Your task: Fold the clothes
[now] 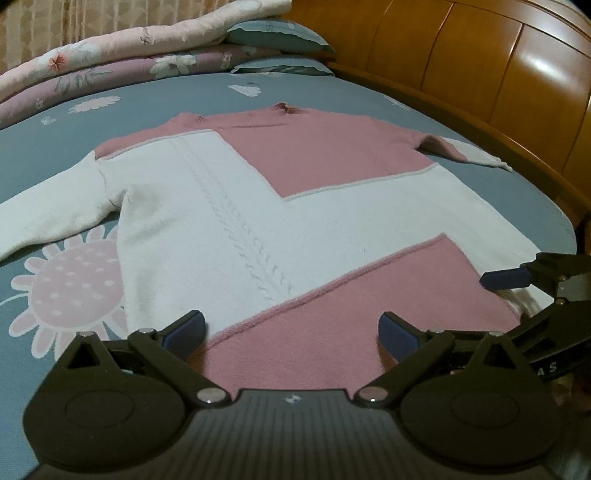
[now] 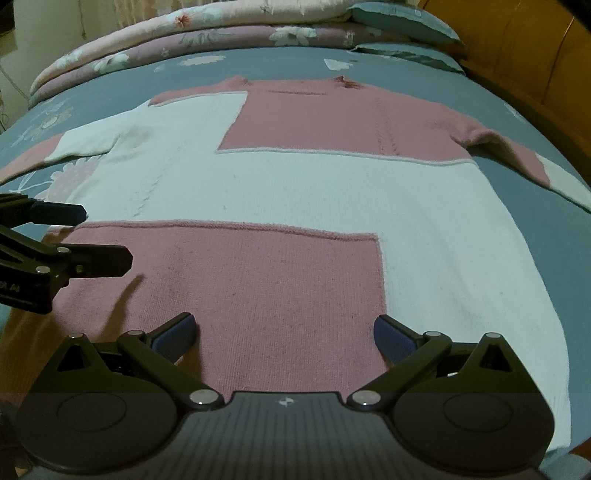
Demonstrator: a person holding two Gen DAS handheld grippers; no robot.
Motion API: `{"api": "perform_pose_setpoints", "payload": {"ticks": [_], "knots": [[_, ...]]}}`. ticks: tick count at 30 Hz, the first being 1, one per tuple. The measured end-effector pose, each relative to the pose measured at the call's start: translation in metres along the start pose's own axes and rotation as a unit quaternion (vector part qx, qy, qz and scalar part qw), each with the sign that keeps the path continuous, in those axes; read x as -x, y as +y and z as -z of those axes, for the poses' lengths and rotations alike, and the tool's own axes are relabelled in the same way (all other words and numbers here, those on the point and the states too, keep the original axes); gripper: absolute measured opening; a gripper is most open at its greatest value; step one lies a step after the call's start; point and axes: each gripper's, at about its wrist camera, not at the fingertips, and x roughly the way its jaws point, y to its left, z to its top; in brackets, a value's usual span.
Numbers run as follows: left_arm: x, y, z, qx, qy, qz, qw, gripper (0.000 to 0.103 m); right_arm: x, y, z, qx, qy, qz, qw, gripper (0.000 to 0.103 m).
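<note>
One big bed (image 1: 332, 85) takes up most of the view, and the pink-and-white sweater (image 1: 258, 192) lies flat on it, sleeves out to the sides, so it looks prepped for folding. Both tools sit at the hem: left hand-held gripper (image 1: 291, 328) and right hand-held gripper (image 2: 284, 332), jaws spread wide, holding nothing, probably lining up to pinch that bottom edge.

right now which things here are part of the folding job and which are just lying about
Part of the job:
- pink and white sweater, spread flat on the bed
- left gripper, open
- right gripper, open

Just lying about:
- folded floral quilts
- pillows
- flowered bedsheet
- wooden headboard
</note>
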Motion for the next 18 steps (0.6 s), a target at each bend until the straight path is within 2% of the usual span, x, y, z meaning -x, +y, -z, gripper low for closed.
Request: {"api": "perform_pose_setpoints", "payload": {"ticks": [8, 10, 14, 18], "knots": [[-0.004, -0.002, 0.001, -0.001, -0.011, -0.009, 0.9999, 0.102, 0.016, -0.012, 0.007, 0.006, -0.019, -0.035, 0.999, 0.103], [0.001, 0.000, -0.001, 0.009, -0.021, 0.000, 0.9997, 0.102, 0.024, -0.023, 0.004, -0.007, -0.029, -0.049, 0.998, 0.103], [0.007, 0.009, -0.003, 0.035, -0.048, 0.027, 0.9979, 0.102, 0.044, -0.061, -0.016, -0.038, -0.070, -0.057, 0.995, 0.103], [0.003, 0.012, -0.003, 0.038, -0.042, 0.022, 0.9981, 0.102, 0.047, -0.108, -0.060, -0.059, -0.088, -0.038, 0.994, 0.103]]}}
